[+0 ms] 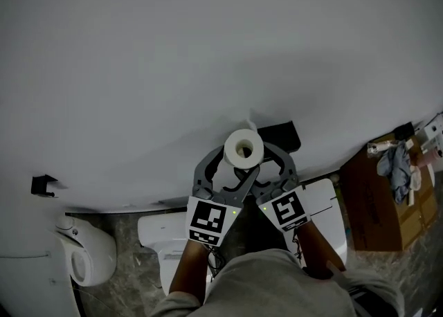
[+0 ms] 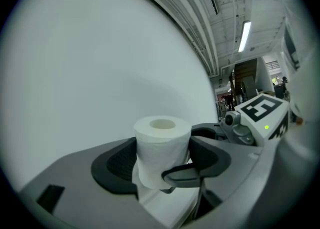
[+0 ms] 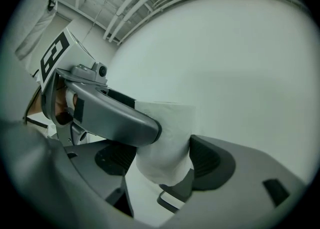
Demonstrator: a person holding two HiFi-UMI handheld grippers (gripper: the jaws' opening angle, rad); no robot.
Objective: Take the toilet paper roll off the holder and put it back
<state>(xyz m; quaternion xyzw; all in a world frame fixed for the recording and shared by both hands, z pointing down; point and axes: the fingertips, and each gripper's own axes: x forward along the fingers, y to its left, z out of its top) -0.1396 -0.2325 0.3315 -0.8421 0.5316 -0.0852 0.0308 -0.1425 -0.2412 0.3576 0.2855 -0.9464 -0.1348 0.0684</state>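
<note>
Removal looks done: left gripper (image 1: 235,163) and right gripper (image 1: 255,162) each pinch the toilet paper roll (image 1: 243,148). Next, its core must line up with the holder (image 1: 280,134) just beyond them.

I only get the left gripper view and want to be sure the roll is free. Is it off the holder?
Observer: It looks off. In the head view the roll sits beside the black holder, to the holder's left, not on it.
Operator: Does the right gripper have it too?
Observer: Yes. The right gripper view shows the roll between the right gripper's pads, pressed against the right one.
Operator: Anything off to the right to avoid?
Observer: The head view shows a brown cardboard box at the far right, well clear of the roll.
</note>
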